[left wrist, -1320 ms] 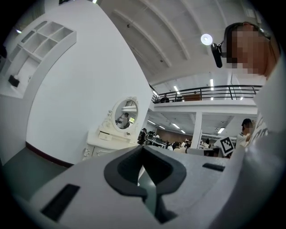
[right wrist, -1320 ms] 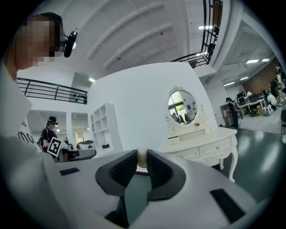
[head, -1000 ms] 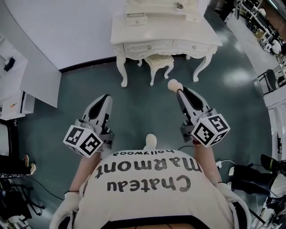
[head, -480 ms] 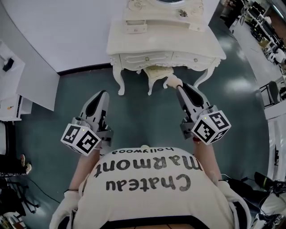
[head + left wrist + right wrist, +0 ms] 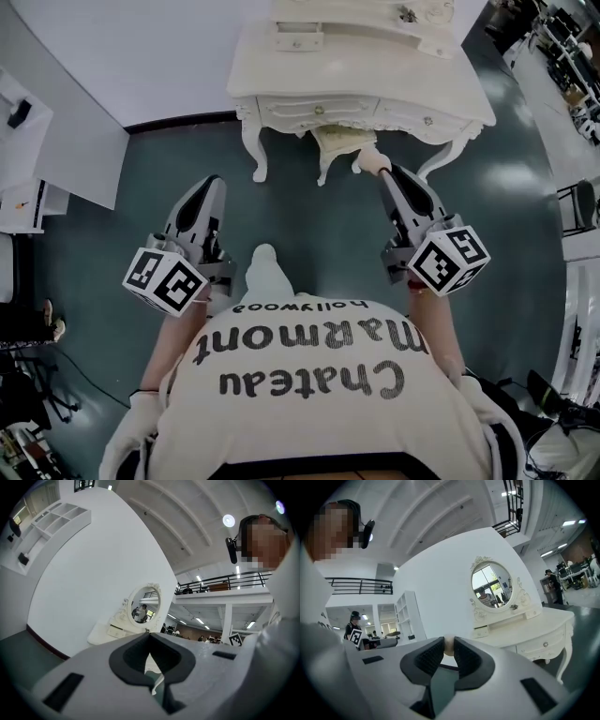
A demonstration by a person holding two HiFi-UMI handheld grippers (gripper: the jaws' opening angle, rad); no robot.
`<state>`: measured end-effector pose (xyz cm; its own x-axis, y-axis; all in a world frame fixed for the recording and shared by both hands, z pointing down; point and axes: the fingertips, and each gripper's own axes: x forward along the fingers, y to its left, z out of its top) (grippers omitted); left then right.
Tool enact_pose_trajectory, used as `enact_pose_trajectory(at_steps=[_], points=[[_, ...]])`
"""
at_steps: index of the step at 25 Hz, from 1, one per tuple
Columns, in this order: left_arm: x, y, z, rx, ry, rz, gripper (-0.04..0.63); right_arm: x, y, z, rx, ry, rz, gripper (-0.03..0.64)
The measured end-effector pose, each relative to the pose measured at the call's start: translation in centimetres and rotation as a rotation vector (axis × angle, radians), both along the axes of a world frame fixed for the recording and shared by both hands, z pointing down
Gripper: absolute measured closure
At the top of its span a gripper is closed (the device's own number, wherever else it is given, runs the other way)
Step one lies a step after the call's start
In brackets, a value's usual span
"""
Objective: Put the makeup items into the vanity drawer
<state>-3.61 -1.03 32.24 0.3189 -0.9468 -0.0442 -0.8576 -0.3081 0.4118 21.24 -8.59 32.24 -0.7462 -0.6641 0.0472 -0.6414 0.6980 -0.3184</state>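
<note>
Okay, teal floor (image 5: 309,220) fills most of the head view, with a white wall (image 5: 141,56) at top left. The white vanity (image 5: 375,80) stands against that wall. Compared with a second ago it sits further right and more cut off by the top edge, and the person has walked closer to it. Its front drawers (image 5: 319,110) are shut, knobs showing. An oval mirror (image 5: 491,585) stands on the back of the vanity top and shows in both gripper views. A cream stool (image 5: 339,142) is tucked under the vanity between its legs. The person's printed shirt (image 5: 309,375) fills the bottom of the head view. A white shoe (image 5: 265,262) now pokes out ahead of the shirt toward the left, further out than before. The left gripper (image 5: 208,187) is held low at left over bare floor, well short of the vanity. Its jaw tips meet with nothing between them, same as earlier. The right gripper (image 5: 394,173) points at the vanity, and its tip is now just below the vanity's front edge in the head view, where before there was open floor between them. Its jaws are clamped on a small beige makeup sponge (image 5: 372,161), which now overlaps the stool's right edge. The grip looks unchanged.
</note>
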Motion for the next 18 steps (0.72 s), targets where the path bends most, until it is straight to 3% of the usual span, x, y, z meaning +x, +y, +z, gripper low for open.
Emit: enact_pose_trajectory(at_steps=[12,18], points=[[-1.8,-11.4,1.4,-0.021,0.061,0.104,0.588,-2.7,-7.9,1.9,-0.049,0.042,0.054,0.532],[-5.3,-17.8,1.3,-0.024,0.057,0.125,0.588,-6.3,-13.8,2.0,-0.065,0.073,0.074,0.532]])
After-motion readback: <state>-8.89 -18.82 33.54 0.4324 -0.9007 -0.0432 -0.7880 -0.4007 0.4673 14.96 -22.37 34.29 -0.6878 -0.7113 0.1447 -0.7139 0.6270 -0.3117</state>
